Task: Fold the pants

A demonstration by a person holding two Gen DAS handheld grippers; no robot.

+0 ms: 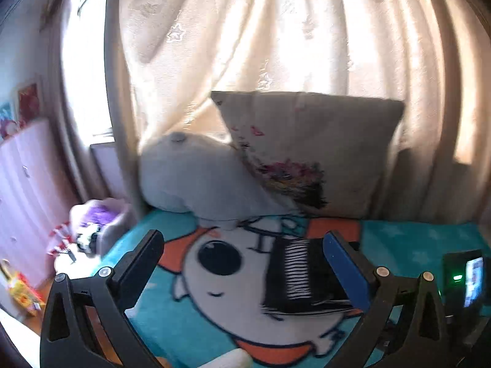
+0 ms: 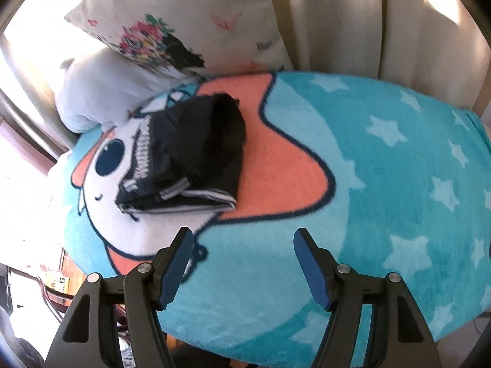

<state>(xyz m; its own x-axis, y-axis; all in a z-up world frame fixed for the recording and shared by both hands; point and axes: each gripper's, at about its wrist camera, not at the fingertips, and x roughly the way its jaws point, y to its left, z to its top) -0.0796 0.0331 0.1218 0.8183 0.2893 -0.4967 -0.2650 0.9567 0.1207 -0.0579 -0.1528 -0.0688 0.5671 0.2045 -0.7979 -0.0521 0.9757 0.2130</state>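
Pants (image 2: pixel 187 153), a black soft fabric bundle with striped white trim, are seen folded on the teal cartoon fleece blanket (image 2: pixel 383 184), judged light and limp, best pinched at a thick folded edge, while the left gripper (image 1: pixel 245 263) and right gripper (image 2: pixel 244 260) are spread wide, empty.

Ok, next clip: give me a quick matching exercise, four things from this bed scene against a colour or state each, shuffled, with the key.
Things:
1. pants
2. blanket
3. floral pillow
4. right gripper

Descriptions:
A. turquoise with white stars
B. open, holding nothing
C. dark, folded into a compact bundle
D. cream, propped up against the curtain

Pairs: 1-C, 2-A, 3-D, 4-B
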